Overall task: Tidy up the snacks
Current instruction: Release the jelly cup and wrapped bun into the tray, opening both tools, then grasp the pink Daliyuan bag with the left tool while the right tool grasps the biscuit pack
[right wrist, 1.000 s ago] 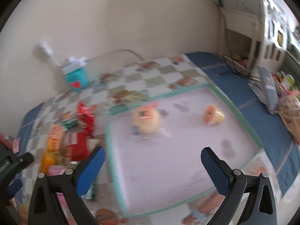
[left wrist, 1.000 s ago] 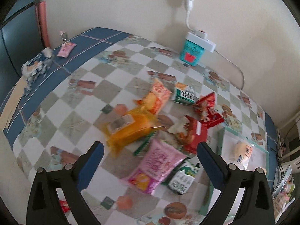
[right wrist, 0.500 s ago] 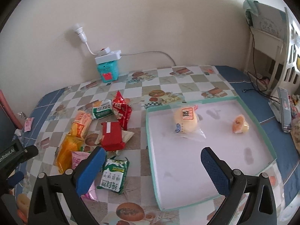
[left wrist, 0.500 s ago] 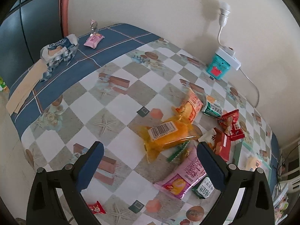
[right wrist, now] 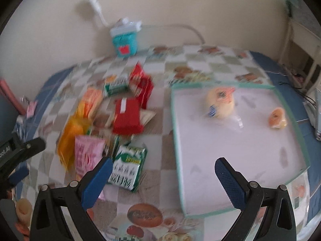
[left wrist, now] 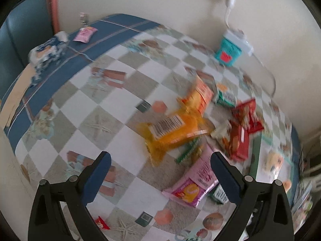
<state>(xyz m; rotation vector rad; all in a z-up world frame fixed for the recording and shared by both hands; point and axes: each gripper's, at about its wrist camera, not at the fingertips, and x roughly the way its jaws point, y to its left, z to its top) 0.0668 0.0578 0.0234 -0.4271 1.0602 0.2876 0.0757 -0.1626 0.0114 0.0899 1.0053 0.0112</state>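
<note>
Snack packets lie in a heap on the checked tablecloth: a yellow-orange bag (left wrist: 172, 129), a pink bag (left wrist: 195, 182), red packs (right wrist: 127, 115) and a green-white pack (right wrist: 128, 167). A white tray (right wrist: 260, 154) with a teal rim holds a round wrapped bun (right wrist: 220, 104) and a small orange jelly cup (right wrist: 277, 118). My left gripper (left wrist: 160, 177) hangs open above the table, just short of the yellow bag, holding nothing. My right gripper (right wrist: 162, 180) is open over the gap between the green-white pack and the tray's left rim. Both views are blurred.
A teal box (left wrist: 227, 51) with a white power strip on top stands by the wall. A small pink packet (left wrist: 84, 34) and a blue-white bundle (left wrist: 47, 54) lie at the table's far left. A tiny red wrapper (left wrist: 101, 224) sits near the front edge. Shelving (right wrist: 301, 46) stands at the right.
Both cameras have moved down and closer to the table. The left view has swung right toward the snack heap. The right view has come nearer to the green-white pack and the tray. No snack has moved.
</note>
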